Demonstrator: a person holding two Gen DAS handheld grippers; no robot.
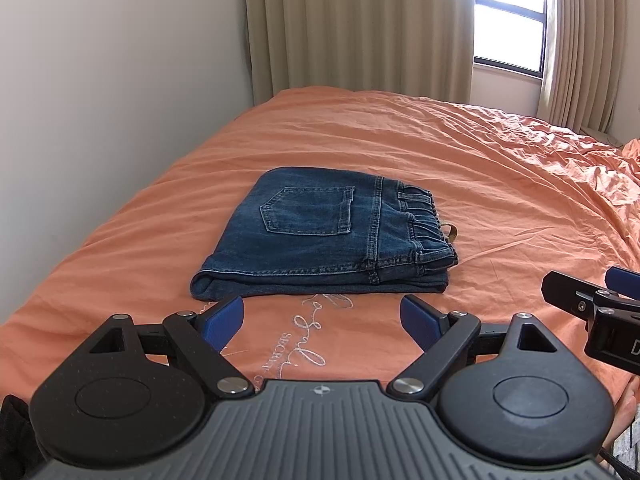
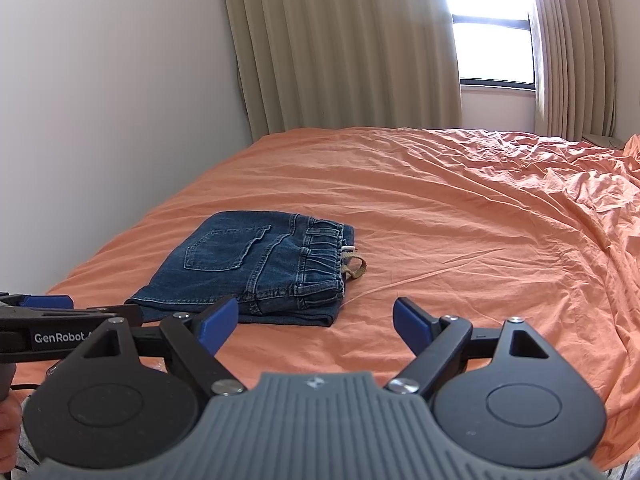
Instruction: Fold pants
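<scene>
The blue denim pants lie folded into a compact rectangle on the orange bed sheet, back pocket up, elastic waistband to the right. My left gripper is open and empty, just short of the near edge of the pants. In the right wrist view the pants lie ahead and to the left, with a tan drawstring sticking out at the waistband. My right gripper is open and empty, near the pants' front right corner. Each gripper shows in the other's view, the right one and the left one.
A white wall runs along the bed's left side. Beige curtains and a bright window stand behind the bed. The sheet is wrinkled, with bunched fabric at the far right. Embroidered lettering lies under the left gripper.
</scene>
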